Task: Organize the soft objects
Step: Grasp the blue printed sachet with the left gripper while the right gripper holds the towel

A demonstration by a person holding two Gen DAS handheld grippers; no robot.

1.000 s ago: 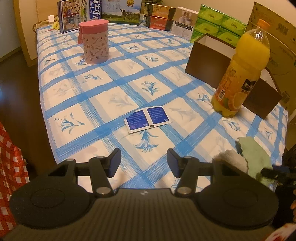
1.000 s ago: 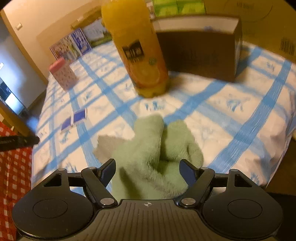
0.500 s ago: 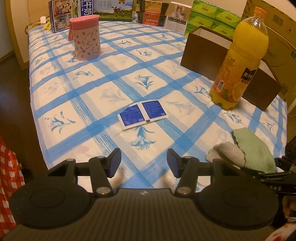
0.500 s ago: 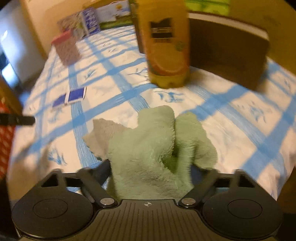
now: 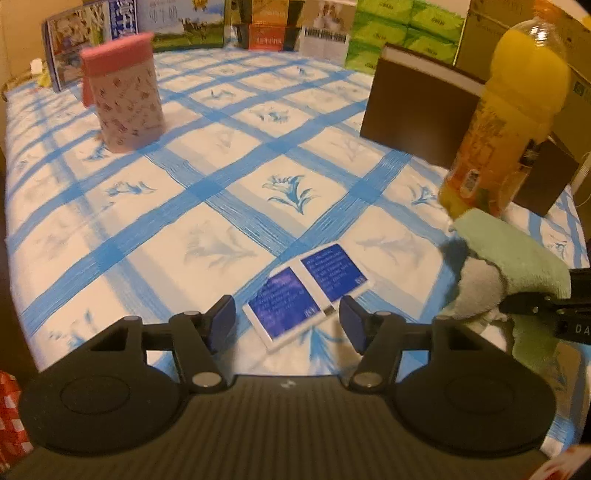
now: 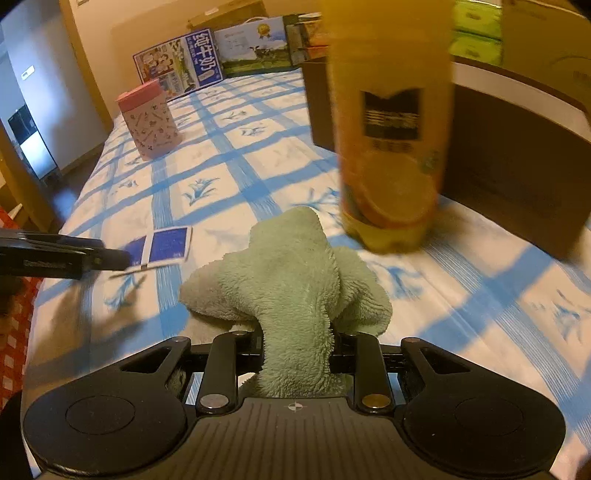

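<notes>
Green fleece cloth (image 6: 295,291): pinched in the right gripper (image 6: 298,360), jaws drawn in tight on a bunched fold, the rest fanning forward just above the bedspread (image 6: 229,177). Paler grey-white underside visible from the left wrist view (image 5: 476,291).

Left gripper (image 5: 287,325): jaws wide, nothing between them, poised over the near edge of two joined blue packets (image 5: 308,291); white print on the packets too small to read.

Orange juice bottle (image 6: 391,147): upright just beyond the cloth, dark label with blurred characters, orange-slice picture below it.

Brown box (image 5: 424,125): open-topped, behind the bottle, pale rim.

Pink-lidded canister (image 5: 123,96): upright, well apart to the far left, small repeated print on its side.

Surface: white bedspread with blue grid and blue flower motifs, laid over a bed.

Far edge: milk cartons (image 6: 184,61) with Chinese characters and cow pictures, green tissue packs (image 5: 399,33), corrugated cardboard carton (image 5: 576,48) at right.

Room: cream walls, dark wooden floor, red-and-white checked fabric (image 5: 11,417) at lower left.
</notes>
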